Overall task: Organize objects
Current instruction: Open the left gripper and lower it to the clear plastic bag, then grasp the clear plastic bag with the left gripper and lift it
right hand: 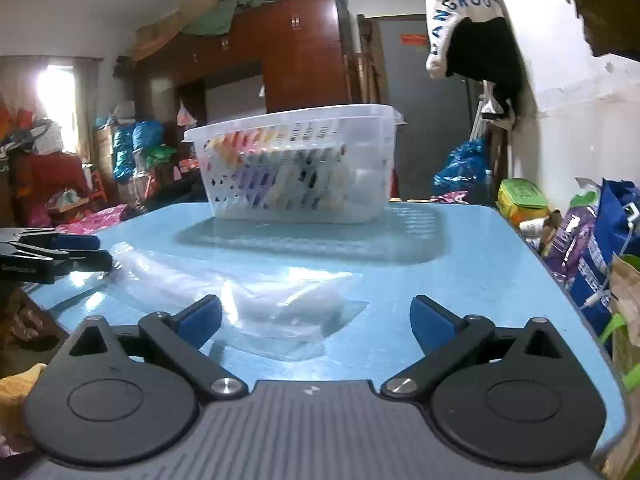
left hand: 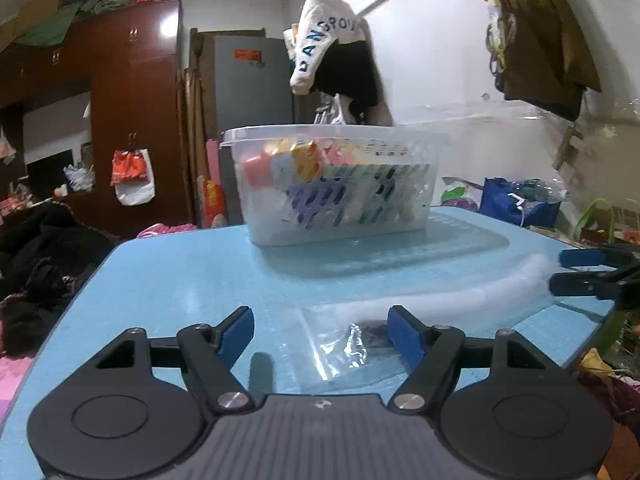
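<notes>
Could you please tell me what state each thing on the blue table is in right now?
Left gripper: open, holding nothing.
Right gripper: open, holding nothing.
Clear plastic bag: lying flat on the table, ungripped.
White slotted basket: upright, lidless, holding colourful items.
Blue table: bearing basket and bag.

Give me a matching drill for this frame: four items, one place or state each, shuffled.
Items:
1. white plastic basket
2. clear plastic bag
3. left gripper
4. white garment with blue lettering

Descriptions:
A. hanging by the wall
B. lying flat on the near part of the blue table
C. at the table's far end, holding colourful items
D. jaws open, nothing clamped

Pairs: 1-C, 2-B, 3-D, 4-A
</notes>
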A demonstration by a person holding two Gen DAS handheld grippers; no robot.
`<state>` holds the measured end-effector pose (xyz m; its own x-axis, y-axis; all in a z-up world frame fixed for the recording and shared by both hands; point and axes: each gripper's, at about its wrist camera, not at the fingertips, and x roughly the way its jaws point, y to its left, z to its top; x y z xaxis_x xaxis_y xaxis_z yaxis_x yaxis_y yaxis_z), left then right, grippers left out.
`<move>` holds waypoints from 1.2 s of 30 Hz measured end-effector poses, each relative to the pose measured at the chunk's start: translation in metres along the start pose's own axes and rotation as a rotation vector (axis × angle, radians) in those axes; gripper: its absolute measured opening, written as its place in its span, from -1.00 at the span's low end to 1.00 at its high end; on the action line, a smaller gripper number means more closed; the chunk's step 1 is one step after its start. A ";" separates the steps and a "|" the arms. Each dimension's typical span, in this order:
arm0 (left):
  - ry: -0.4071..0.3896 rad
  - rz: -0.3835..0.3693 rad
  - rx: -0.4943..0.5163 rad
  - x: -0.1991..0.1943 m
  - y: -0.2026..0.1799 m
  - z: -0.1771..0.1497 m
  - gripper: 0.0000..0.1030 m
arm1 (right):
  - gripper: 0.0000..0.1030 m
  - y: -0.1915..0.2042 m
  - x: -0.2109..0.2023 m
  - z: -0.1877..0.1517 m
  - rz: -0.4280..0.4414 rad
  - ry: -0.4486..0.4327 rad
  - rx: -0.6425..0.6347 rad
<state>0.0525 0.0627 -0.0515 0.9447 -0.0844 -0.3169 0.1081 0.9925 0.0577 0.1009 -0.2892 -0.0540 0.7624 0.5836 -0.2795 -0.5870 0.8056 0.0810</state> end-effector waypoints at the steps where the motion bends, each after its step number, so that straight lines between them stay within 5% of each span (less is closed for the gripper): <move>1: -0.001 -0.006 0.001 0.000 -0.001 -0.001 0.53 | 0.90 0.001 0.003 0.001 0.012 -0.003 -0.012; 7: 0.000 -0.016 0.047 0.004 -0.013 -0.004 0.53 | 0.61 0.017 -0.001 -0.011 0.045 -0.013 -0.083; 20: 0.018 -0.028 0.064 0.006 -0.022 -0.004 0.49 | 0.40 0.021 -0.008 -0.017 0.052 -0.030 -0.096; 24: 0.036 -0.068 0.023 0.008 -0.018 -0.002 0.30 | 0.24 0.017 -0.008 -0.016 0.054 -0.030 -0.095; 28: 0.042 -0.091 0.036 0.006 -0.024 -0.001 -0.13 | 0.13 0.016 -0.008 -0.016 0.061 -0.033 -0.100; 32: 0.038 -0.113 0.012 0.005 -0.023 -0.001 -0.44 | -0.36 0.016 -0.010 -0.016 0.099 -0.032 -0.109; 36: 0.027 -0.124 0.008 0.005 -0.026 -0.002 -0.61 | -0.45 0.019 -0.011 -0.015 0.105 -0.032 -0.122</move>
<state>0.0536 0.0367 -0.0565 0.9154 -0.2036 -0.3472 0.2259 0.9738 0.0246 0.0771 -0.2821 -0.0638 0.7021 0.6686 -0.2453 -0.6913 0.7225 -0.0096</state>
